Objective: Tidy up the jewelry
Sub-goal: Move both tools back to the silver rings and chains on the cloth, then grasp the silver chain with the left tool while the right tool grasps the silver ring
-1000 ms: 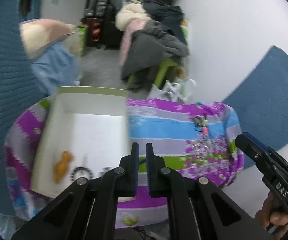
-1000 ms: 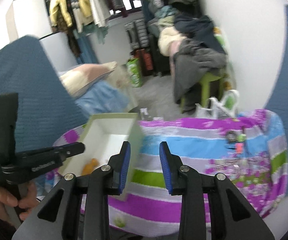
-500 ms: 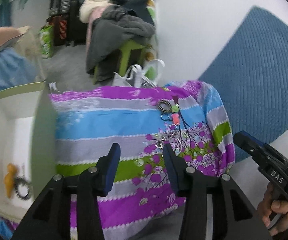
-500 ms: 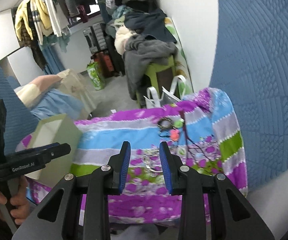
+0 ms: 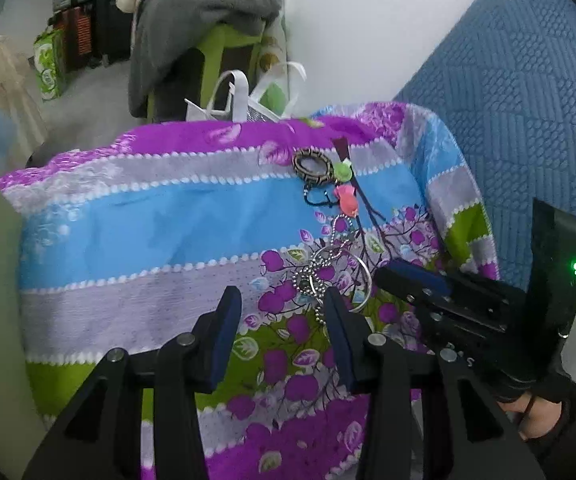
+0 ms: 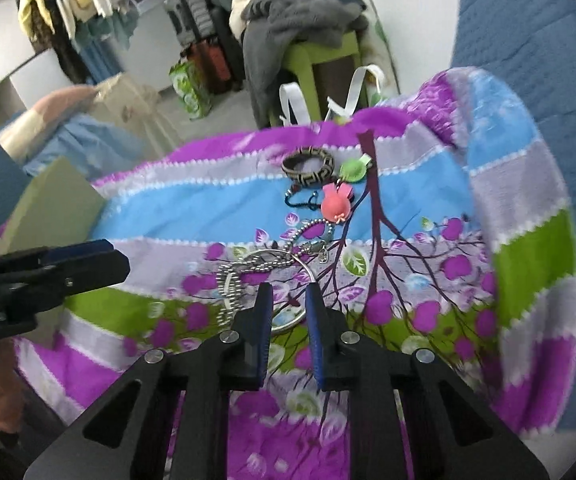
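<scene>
Right gripper (image 6: 287, 293), jaws parted narrowly over a thin silver hoop (image 6: 302, 270) on the striped floral cloth (image 6: 167, 208) — left gripper (image 5: 281, 303) spread wide, nothing held. Just beyond both: one tangled ball chain (image 6: 243, 270). Farther ahead, one pink charm (image 6: 336, 205), one green clip (image 6: 352, 171), one dark woven-pattern ring (image 6: 308, 167). Only in the right view — pale green box (image 6: 53, 206) to the left.

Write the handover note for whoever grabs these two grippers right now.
Left gripper: open, empty, just short of the ball chain.
Right gripper: open, empty, fingers either side of the silver hoop's near edge.
Patterned bangle, green clip, pink charm lie on the striped blanket.
Box edge sits left.
Left: box every piece seen here.
</scene>
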Motion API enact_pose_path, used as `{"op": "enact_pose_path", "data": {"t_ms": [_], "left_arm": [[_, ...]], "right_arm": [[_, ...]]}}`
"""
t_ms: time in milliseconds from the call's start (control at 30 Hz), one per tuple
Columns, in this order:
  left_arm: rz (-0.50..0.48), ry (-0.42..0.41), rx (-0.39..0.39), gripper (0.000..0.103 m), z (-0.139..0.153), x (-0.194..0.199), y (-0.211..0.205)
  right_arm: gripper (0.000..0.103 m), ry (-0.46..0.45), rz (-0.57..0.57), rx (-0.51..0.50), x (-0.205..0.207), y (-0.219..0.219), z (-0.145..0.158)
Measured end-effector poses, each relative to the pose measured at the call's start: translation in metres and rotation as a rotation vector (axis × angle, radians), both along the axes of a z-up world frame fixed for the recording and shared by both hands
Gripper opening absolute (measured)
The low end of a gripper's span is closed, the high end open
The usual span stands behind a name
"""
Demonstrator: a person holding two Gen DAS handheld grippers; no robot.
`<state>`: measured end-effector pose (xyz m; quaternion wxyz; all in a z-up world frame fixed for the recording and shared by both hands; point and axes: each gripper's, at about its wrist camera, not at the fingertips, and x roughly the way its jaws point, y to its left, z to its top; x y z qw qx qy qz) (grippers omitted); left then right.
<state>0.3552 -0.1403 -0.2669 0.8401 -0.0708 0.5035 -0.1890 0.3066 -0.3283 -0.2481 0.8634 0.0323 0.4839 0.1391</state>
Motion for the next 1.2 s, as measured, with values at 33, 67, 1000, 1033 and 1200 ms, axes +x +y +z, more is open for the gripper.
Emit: {"op": "enact_pose_path", "data": {"t_ms": [33, 67, 1000, 1033, 1200], "left_arm": [[-0.007, 0.003, -0.001, 0.041, -0.005, 0.002, -0.002], [-0.016, 0.010, -0.007, 0.041, -0.010, 0.005, -0.004], [-0.204, 0.016, 0.032, 0.004, -0.030, 0.019, -0.058], [-0.197, 0.015, 0.021, 0.004, -0.024, 0.017, -0.055], [-0.168, 0.004, -0.056, 0.003, 0.012, 0.000, -0.032]], "right_arm": [[0.014, -0.005, 0.012, -0.007, 0.003, 0.002, -0.005], [0.014, -0.011, 0.021, -0.020, 0.007, 0.005, -0.010], [0.003, 0.000, -0.028, -0.101, 0.003, -0.002, -0.026], [0.003, 0.004, -0.035, -0.100, 0.004, -0.002, -0.027], [0.003, 0.013, -0.048, -0.095, 0.001, -0.006, -0.026]]}}
